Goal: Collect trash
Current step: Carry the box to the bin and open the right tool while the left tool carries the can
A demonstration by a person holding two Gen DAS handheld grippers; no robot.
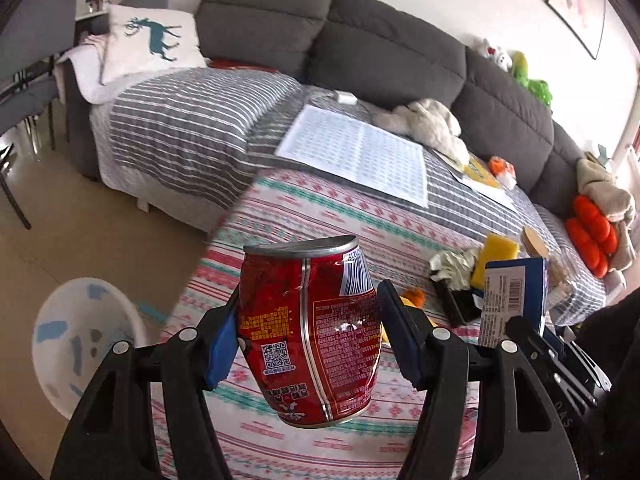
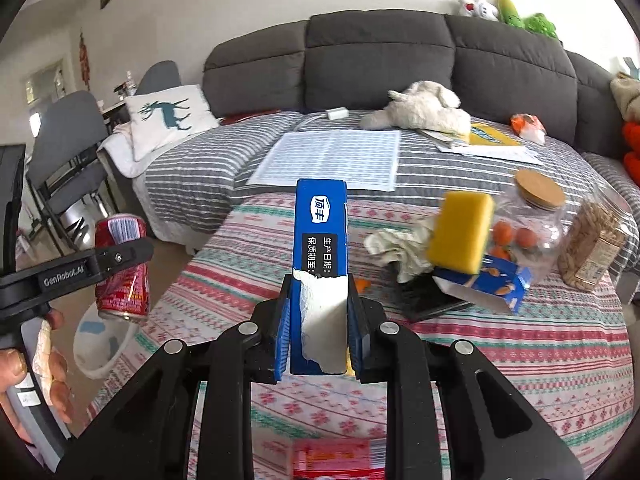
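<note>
Living room with a grey sofa [image 2: 380,52] in the back and a table under a patterned cloth [image 1: 320,216] up front, so plenty of clutter to go through. Far left on the floor sits a white bin [image 1: 76,344]; can't tell what's inside it. Next, the left gripper [image 1: 308,344] is clamped on a dented red can [image 1: 312,332], pads pressing both sides, can held up off the table, bottom end tilted toward the camera. From the right wrist view you see that can hanging over the floor just above the bin, with a hand [image 2: 44,364] on the handle. Middle: the right gripper [image 2: 318,332] is squeezed on a flat blue box [image 2: 320,252], torn open at the near end, standing up between the jaws. Further right on the cloth there's crumpled paper [image 2: 400,248], a yellow sponge [image 2: 460,236] on a blue carton [image 2: 488,284], then a cork-lidded glass jar [image 2: 536,216] with small orange fruit inside, and a clear plastic jar [image 2: 596,240] of what looks like nuts.
</note>
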